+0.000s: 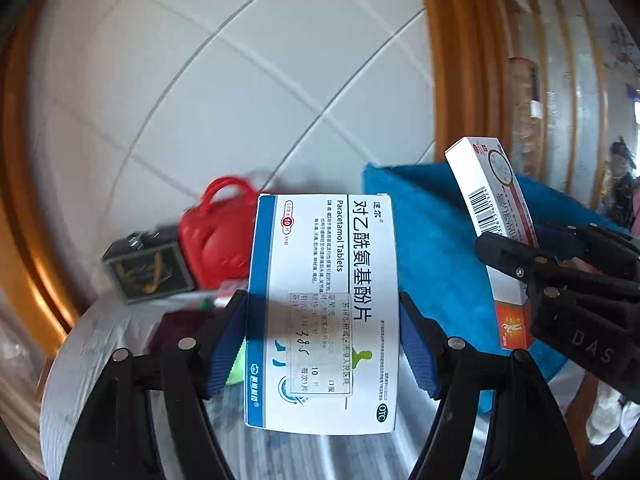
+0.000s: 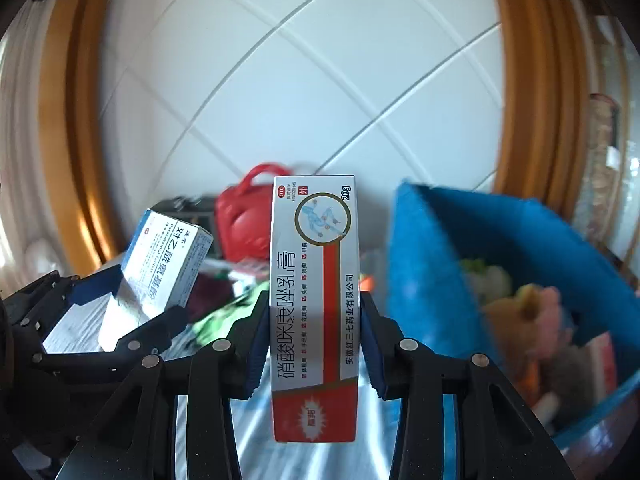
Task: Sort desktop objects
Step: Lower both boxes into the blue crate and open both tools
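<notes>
My left gripper [image 1: 322,344] is shut on a blue-and-white paracetamol tablet box [image 1: 324,312], held up above the table, its blue pads pressing both long sides. My right gripper [image 2: 314,344] is shut on a narrow white-and-red ointment box [image 2: 314,308], also lifted. Each view shows the other hand's load: the ointment box [image 1: 490,220] in the right gripper [image 1: 520,248] at the right of the left wrist view, the tablet box [image 2: 164,264] in the left gripper [image 2: 120,316] at the left of the right wrist view.
A blue felt basket [image 2: 432,264] [image 1: 436,248] holding several soft toys stands to the right. Behind the boxes lie a red case [image 2: 244,224] [image 1: 216,240], a dark box [image 1: 148,268] and scattered small items on a pale table [image 1: 100,360]. Tiled floor and wooden frames lie beyond.
</notes>
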Motion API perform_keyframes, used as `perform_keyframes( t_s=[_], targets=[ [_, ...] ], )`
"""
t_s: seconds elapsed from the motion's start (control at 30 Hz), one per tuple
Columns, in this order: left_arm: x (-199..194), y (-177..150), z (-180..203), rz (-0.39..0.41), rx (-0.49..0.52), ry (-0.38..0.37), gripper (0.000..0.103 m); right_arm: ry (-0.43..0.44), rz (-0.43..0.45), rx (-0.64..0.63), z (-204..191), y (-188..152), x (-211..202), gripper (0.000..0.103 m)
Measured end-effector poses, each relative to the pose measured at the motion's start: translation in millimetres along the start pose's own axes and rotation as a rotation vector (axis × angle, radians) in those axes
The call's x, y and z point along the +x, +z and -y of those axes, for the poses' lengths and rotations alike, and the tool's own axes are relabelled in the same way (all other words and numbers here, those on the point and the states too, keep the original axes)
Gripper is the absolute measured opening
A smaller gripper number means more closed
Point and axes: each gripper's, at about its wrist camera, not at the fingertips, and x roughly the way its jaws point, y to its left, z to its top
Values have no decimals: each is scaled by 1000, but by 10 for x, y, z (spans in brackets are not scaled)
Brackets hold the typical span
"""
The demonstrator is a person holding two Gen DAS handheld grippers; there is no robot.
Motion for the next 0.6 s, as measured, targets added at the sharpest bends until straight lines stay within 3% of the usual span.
perform_keyframes(
  t_s=[0.3, 0.4, 0.6],
  targets=[
    [85, 549, 1224, 89, 54, -139, 71, -227, 61, 58, 1391, 91, -288, 40],
    [186, 604, 1650, 74, 82, -171, 71, -314, 45, 67, 1847, 29, -272, 40],
    [495, 513, 2256, 0, 131, -215, 71, -391, -18, 117, 2496, -170, -41, 40]
  ],
)
